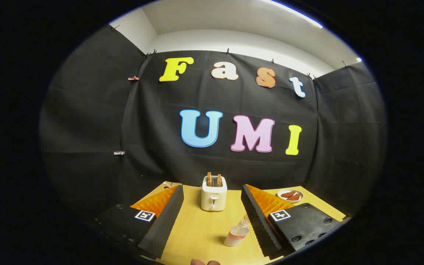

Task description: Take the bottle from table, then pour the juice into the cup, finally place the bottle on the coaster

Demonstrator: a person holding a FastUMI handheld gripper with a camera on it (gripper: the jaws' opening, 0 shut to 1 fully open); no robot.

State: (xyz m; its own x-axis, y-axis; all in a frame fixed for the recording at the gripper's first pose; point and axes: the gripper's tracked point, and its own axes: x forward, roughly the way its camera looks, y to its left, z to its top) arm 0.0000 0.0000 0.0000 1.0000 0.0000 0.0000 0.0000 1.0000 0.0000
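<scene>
A wooden table (201,235) is stretching away from the camera toward a black cloth wall. The gripper (212,230) is hovering above the near end of the table with its two fingers spread wide apart, released and gripping nothing; bare tabletop is showing in the gap between them.

The bottle (237,233) is standing upright on the table inside that gap, at about the 2 o'clock direction from the midpoint between the fingers, near the right finger (261,224) and well apart from the left finger (162,224). It is a small clear bottle with a pale cap, and a band of pinkish juice is sitting in its lower part. Whether it is touching the right finger cannot be told.

Beyond the bottle, at 12 o'clock, a white toaster (214,193) is standing with two slices of toast sticking up from its slots. At about 1 o'clock, past the right finger, a small plate (290,195) is holding some reddish-brown food.

Something small and clear is peeking out just behind the bottle's cap; it is too small to name. No cup or coaster can be identified with confidence.

Judging by this, the task is only beginning: the bottle is not yet grasped, and the taking, the pouring and the placing on the coaster are all left to do.
</scene>
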